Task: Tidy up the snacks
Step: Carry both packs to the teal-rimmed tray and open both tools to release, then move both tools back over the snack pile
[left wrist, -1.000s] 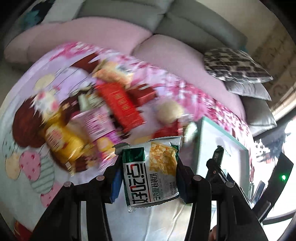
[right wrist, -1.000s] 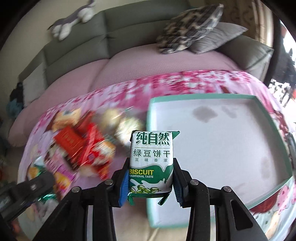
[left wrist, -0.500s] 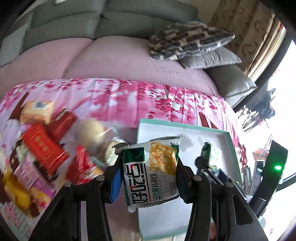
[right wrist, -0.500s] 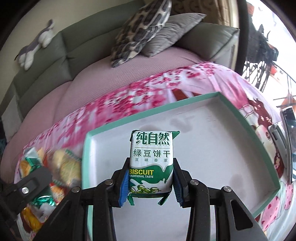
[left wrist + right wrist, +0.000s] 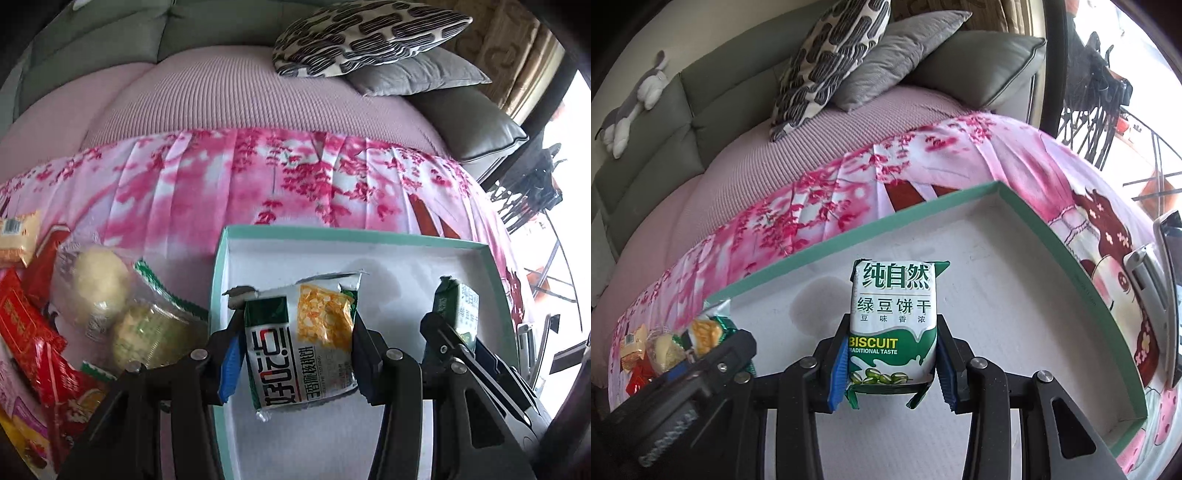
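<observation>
Snack pile [image 5: 55, 332], desk's left: now at the view's edge, partly cut off. Left tongs [image 5: 295, 347]: clamp a cracker pack [image 5: 301, 347], swung over the tray [image 5: 218, 288]. Right tongs [image 5: 890, 354]: clamp a biscuit pack [image 5: 893, 321], also over the tray. Both ready for dropping. Tray's near edge hidden.

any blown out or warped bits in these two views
Left wrist view: window at the right edge is blown out, the box rim bows from fisheye; held packet is sharp. Right wrist view: glare top right, biscuit pack text crisp.
</observation>
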`<state>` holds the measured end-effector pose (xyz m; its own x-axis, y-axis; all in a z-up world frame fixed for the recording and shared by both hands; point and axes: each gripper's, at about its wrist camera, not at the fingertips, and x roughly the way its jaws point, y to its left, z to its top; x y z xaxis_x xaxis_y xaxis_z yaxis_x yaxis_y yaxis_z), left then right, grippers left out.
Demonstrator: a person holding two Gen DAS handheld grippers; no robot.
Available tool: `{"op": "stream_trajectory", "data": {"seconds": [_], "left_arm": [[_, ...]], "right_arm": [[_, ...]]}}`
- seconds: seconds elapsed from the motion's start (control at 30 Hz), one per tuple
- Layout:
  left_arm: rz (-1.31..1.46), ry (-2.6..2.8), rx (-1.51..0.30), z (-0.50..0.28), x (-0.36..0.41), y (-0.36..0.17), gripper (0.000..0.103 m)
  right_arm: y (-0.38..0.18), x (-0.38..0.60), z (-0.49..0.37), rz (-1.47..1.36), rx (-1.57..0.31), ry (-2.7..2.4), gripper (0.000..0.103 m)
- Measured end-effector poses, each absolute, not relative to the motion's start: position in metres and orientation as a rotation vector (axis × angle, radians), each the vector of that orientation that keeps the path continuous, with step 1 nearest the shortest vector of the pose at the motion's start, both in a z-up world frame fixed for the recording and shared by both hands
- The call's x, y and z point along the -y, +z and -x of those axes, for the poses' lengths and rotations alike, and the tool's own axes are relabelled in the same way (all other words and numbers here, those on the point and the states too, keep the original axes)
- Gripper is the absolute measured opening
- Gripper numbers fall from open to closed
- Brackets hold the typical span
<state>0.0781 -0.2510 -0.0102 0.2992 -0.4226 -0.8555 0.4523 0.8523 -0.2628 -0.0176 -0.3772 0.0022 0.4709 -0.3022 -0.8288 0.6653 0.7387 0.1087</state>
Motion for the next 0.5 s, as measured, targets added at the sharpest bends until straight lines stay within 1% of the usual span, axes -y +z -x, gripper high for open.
{"op": "stream_trajectory", "data": {"seconds": [0.03, 0.1, 0.13, 0.23, 0.3, 0.33, 0.37, 0.4, 0.43, 0.47, 0.5], "left_arm": [[-0.029, -0.586, -1.132, -0.078, 0.251, -0.011, 0.053], [-0.036, -0.575, -1.129, -0.078, 0.249, -0.011, 0.063], [-0.034, -0.566, -1.128, -0.078, 0.247, -0.009, 0.065], [-0.016, -0.564, -1.137, -0.078, 0.241, -0.001, 0.067], [-0.035, -0.544, -1.136, -0.075, 0.238, 0.006, 0.067], [-0.043, -0.533, -1.135, -0.075, 0.236, 0.009, 0.068], [-0.048, -0.523, -1.135, -0.074, 0.233, 0.013, 0.071], [-0.045, -0.519, -1.133, -0.073, 0.229, 0.017, 0.076], [-0.04, -0.514, -1.133, -0.072, 0.226, 0.02, 0.078], [-0.036, -0.508, -1.136, -0.071, 0.222, 0.023, 0.082], [-0.035, -0.5, -1.136, -0.07, 0.218, 0.026, 0.082]], "right_arm": [[0.002, 0.377, 0.018, -0.449, -0.9, -0.628, 0.043], [0.002, 0.379, 0.02, -0.46, -0.905, -0.627, 0.043], [0.003, 0.38, 0.021, -0.465, -0.904, -0.626, 0.044], [0.006, 0.378, 0.023, -0.461, -0.914, -0.626, 0.05], [0.009, 0.378, 0.024, -0.462, -0.914, -0.622, 0.055], [0.01, 0.378, 0.025, -0.464, -0.914, -0.621, 0.061], [0.011, 0.378, 0.026, -0.467, -0.915, -0.619, 0.065], [0.011, 0.377, 0.027, -0.471, -0.915, -0.617, 0.066], [0.012, 0.376, 0.028, -0.474, -0.916, -0.614, 0.069], [0.013, 0.375, 0.029, -0.473, -0.917, -0.609, 0.074], [0.013, 0.372, 0.03, -0.47, -0.916, -0.606, 0.076]]}}
